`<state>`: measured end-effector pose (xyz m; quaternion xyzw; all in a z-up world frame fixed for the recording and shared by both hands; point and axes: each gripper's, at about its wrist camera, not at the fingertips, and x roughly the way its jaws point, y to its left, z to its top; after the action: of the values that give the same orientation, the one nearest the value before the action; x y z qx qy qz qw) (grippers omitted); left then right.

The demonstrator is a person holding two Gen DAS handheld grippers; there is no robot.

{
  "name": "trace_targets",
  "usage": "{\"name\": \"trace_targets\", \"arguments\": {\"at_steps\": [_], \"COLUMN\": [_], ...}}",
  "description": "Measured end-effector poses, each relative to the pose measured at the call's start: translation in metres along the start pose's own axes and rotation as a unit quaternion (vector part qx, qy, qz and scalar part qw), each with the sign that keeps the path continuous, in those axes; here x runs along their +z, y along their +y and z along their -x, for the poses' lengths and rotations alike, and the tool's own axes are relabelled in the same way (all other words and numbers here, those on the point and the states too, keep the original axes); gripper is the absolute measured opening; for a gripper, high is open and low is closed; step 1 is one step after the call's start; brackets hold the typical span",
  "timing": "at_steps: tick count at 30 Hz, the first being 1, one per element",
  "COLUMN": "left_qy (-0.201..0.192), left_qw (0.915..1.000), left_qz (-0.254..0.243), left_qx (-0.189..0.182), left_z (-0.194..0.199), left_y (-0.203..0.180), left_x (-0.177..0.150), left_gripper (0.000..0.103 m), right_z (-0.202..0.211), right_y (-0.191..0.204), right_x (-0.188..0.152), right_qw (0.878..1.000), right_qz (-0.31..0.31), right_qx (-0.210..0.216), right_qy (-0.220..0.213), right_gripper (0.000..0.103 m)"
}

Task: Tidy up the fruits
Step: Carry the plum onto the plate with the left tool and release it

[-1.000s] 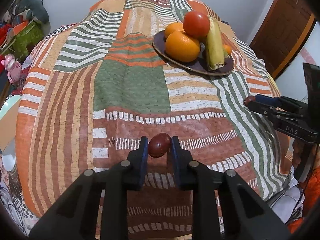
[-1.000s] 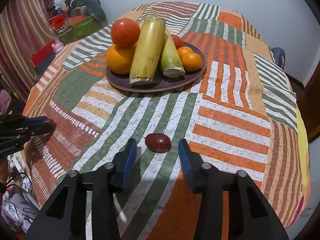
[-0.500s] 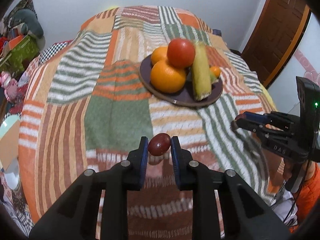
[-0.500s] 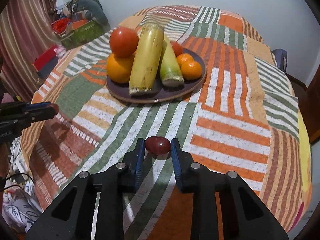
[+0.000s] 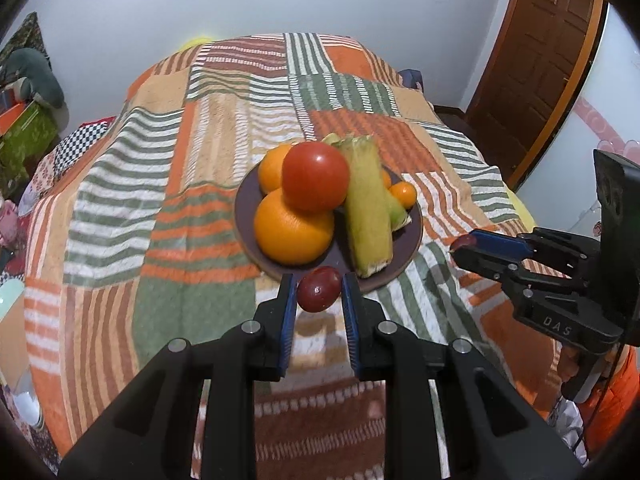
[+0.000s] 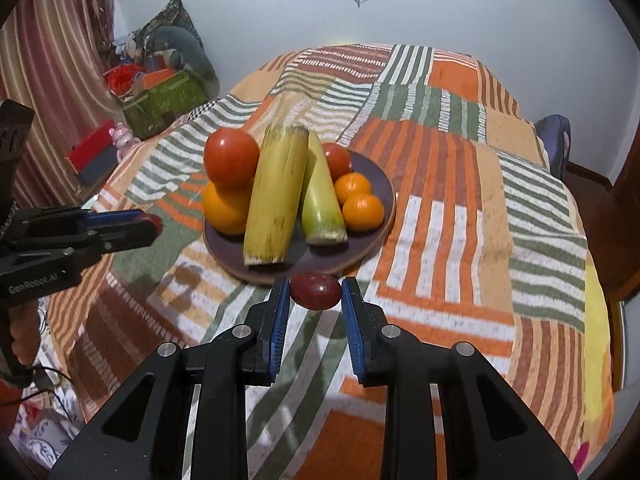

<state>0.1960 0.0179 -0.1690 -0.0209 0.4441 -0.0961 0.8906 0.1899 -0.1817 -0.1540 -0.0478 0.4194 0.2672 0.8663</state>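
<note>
Left hand-held gripper (image 5: pixel 319 292): closed on a small dark red fruit (image 5: pixel 319 289), pinched between the blue pads and held above the near rim of the plate (image 5: pixel 412 236).
Right hand-held gripper (image 6: pixel 314 294): closed on a second small dark red fruit (image 6: pixel 315 291), gripped across its long axis, just short of the plate's near edge.
Plate load: two large oranges, a big tomato (image 5: pixel 315 176) perched on top of them, two corn cobs in husk (image 6: pixel 276 196), two small tangerines (image 6: pixel 363 212) and a smaller tomato at the far side.
Step in hand: I judge both fruits are being carried to the plate for setting down.
Doing it well: lower each fruit into a bare dark patch, let it touch before parting the jaws, and release gently, since the round fruit could roll.
Open room: the near rim between orange and cob, and the near right patch below the tangerines, look free.
Edges: the plate rim is low, so a roll-off onto the striped bedspread (image 6: pixel 440 216) is possible.
Risk: bumping the stacked tomato could topple it.
Clearance: the two tools approach from the left and right sides, near one another; stagger the placements.
</note>
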Motion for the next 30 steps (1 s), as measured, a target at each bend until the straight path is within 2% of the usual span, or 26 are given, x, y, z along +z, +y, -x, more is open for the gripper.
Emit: {"name": "trace_targets", "arguments": {"at_steps": [13,28,30], "left_qy": [0.035,0.068,0.072], "left_qw": [0.9992,0.9975,0.9972], "left_qz": [-0.011,0.005,0.008], "left_qx": [-0.016,-0.02,-0.02], "left_z": [-0.048,-0.072,-0.073], "left_y": [-0.008,-0.004,-0.003], "left_x": [0.012,0.011,0.011], "left_gripper": [0.022,0.023,0.024], "right_z": [-0.034,-0.046,-0.046], "right_y": [-0.001,-0.005,-0.006], "right_x": [0.008,0.01,0.011], "right_qw": [1.0,0.999,0.999], "right_qz": [0.001,-0.005,-0.008], "right_qx": [0.02,0.029,0.033], "right_qy": [0.019,0.03,0.033], "right_gripper": [0.024,0.025,0.029]}}
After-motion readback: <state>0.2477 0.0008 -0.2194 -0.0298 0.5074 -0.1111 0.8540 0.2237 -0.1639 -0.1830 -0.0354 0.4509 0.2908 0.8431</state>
